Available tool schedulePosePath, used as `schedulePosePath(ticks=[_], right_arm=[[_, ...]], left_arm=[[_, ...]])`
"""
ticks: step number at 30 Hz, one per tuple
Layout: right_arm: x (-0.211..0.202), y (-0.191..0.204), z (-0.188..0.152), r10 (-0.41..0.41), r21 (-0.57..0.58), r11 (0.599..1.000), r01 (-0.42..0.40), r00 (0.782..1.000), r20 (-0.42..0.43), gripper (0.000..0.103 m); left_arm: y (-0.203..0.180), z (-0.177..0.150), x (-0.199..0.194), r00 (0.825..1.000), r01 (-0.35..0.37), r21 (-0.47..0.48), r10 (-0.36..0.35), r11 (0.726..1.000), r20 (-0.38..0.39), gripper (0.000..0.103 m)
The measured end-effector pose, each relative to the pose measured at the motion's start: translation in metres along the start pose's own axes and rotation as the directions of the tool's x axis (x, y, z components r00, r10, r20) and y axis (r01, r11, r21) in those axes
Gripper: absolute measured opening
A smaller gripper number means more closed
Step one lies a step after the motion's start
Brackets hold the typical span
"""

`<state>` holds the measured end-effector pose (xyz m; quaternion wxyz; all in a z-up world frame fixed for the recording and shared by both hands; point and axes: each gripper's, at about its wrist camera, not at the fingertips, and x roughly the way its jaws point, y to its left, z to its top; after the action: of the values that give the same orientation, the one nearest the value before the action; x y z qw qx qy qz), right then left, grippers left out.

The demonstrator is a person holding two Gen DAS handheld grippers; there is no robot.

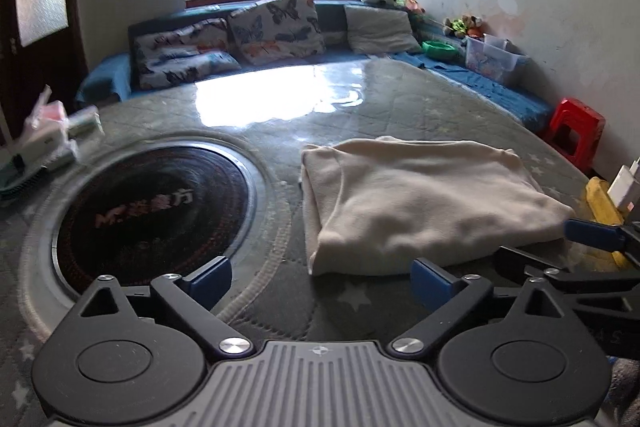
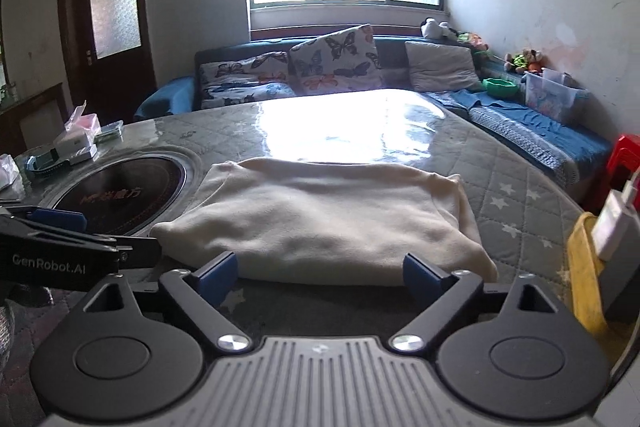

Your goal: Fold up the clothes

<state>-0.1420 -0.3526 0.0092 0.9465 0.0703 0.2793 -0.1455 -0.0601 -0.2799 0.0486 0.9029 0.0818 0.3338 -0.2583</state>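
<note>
1. A cream, soft fleece garment (image 2: 320, 223) lies folded into a thick, roughly rectangular bundle on a worktop (image 2: 512, 187) covered with a grey quilted cloth printed with white stars under a clear glossy sheet. It sits toward the near edge of the worktop, just right of a round black glass hotplate (image 1: 156, 207) sunk into the surface.

2. The left claw (image 1: 322, 281), black with blue pads, is spread wide and grips nothing. The bundle's near left corner lies just ahead of it and to its right, close to its right fingertip but apart from it.

3. The right claw (image 2: 316, 277) is likewise spread wide and empty. The bundle's near folded edge lies straight ahead, spanning the gap between its fingertips and just beyond them; whether the pads brush the cloth cannot be told.

4. In the right wrist view the left claw shows at the left, beside the bundle's near left corner.

5. Judged from the tidy bundle and both claws being empty, this fold looks finished and let go.

6. To finish well, draw both claws straight back and slightly upward so no pad catches the top layer and drags it open.

7. If another fold or a smoothing pass is wanted, take both near corners together, gathering every layer evenly.
</note>
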Motion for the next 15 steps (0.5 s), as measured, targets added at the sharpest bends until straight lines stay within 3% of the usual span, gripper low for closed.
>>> schedulePosePath(ticks=[6, 15], right_arm=[[-0.014, 0.002, -0.007, -0.026, 0.012, 1.000, 0.026, 1.000, 0.008, 0.103], [-0.025, 0.015, -0.009, -0.051, -0.003, 0.999, 0.051, 0.998, 0.028, 0.103]], left_arm=[[0.005, -0.009, -0.011, 1.000, -0.022, -0.020, 0.022, 1.000, 0.015, 0.103], [0.010, -0.024, -0.025, 0.997, -0.078, -0.057, 0.079, 0.995, 0.020, 0.103]])
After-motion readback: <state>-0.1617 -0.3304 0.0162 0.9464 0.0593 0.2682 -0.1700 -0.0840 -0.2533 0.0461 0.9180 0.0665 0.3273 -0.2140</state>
